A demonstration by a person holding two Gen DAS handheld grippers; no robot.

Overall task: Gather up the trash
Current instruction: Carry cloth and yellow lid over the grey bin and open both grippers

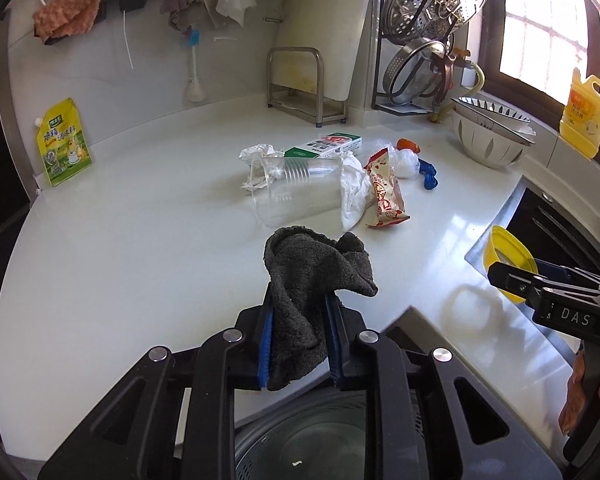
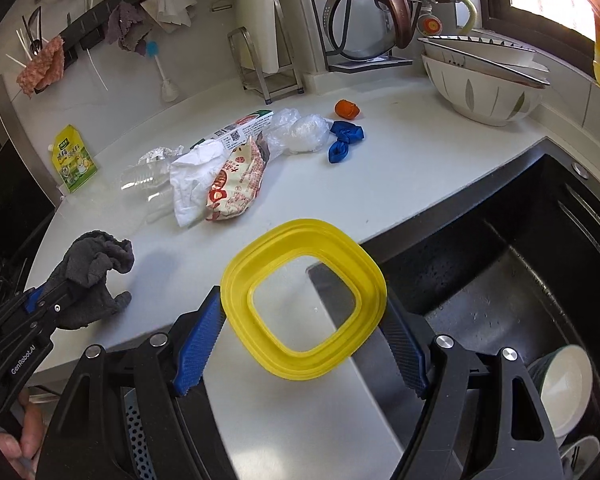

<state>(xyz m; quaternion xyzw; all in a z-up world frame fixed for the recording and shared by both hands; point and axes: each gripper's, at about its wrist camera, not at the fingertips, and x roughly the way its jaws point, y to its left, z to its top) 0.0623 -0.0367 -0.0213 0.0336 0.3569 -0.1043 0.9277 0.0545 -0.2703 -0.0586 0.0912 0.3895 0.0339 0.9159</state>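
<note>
My left gripper (image 1: 300, 300) is shut on a crumpled dark grey cloth (image 1: 316, 268), held just above the near edge of the white counter (image 1: 140, 240); the same cloth (image 2: 96, 264) shows at the lower left of the right wrist view. My right gripper (image 2: 302, 296) is shut on a yellow square plastic ring (image 2: 300, 232), held over the corner of the sink. The trash pile lies mid-counter: a clear plastic cup (image 1: 296, 196), white crumpled paper (image 1: 354, 188), a red-and-white snack wrapper (image 1: 384, 192), a green-and-white box (image 1: 324, 146), a clear bag (image 1: 404, 162), a blue scrap (image 1: 428, 174) and an orange piece (image 1: 408, 145).
A dark sink (image 2: 500, 280) with dishes lies to the right. Stacked bowls (image 1: 492, 136), a yellow bottle (image 1: 584, 116) and a rack of pot lids (image 1: 420, 40) stand at the back right. A yellow-green pouch (image 1: 62, 144) leans at the left wall. A round metal drum (image 1: 320, 448) sits below the counter edge.
</note>
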